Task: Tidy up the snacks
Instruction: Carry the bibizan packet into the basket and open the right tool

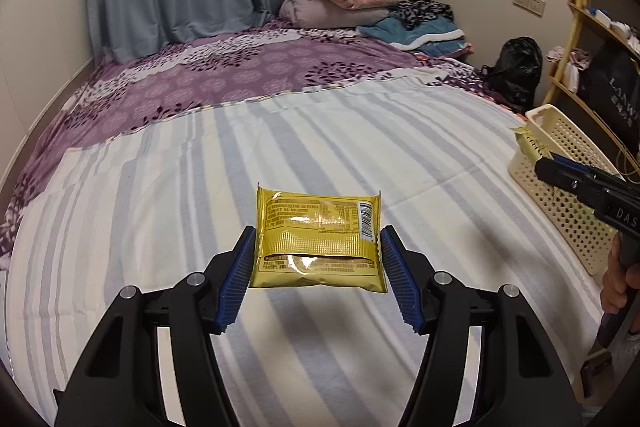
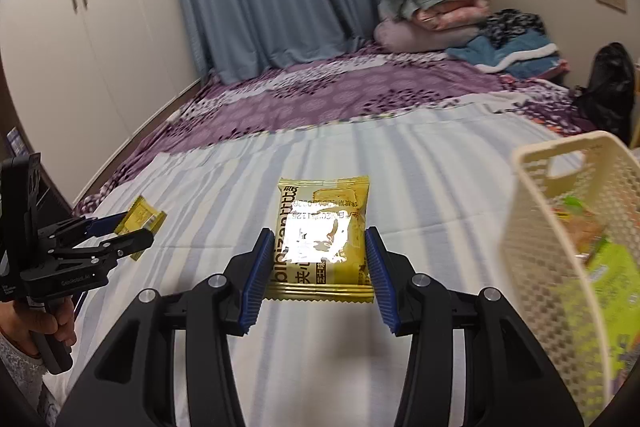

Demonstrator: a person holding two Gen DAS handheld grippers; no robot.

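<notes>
Both hands are carrying yellow snack packets above the bed, the right gripper (image 2: 316, 277), fingers pinching its packet (image 2: 323, 235), sitting just beside the basket (image 2: 560, 227), while the left gripper (image 1: 318, 277), clamping its own packet (image 1: 318, 241), is trailing farther off.

Soft indoor light is falling from above, leaving both views moderately bright. Glare is washing out the print on the yellow snack packet (image 2: 323, 239) in the right wrist view. Motion blur is smearing the cream basket (image 2: 576, 227) there. Fisheye distortion is bending the edges, and dark vignetting is filling the corners.
</notes>
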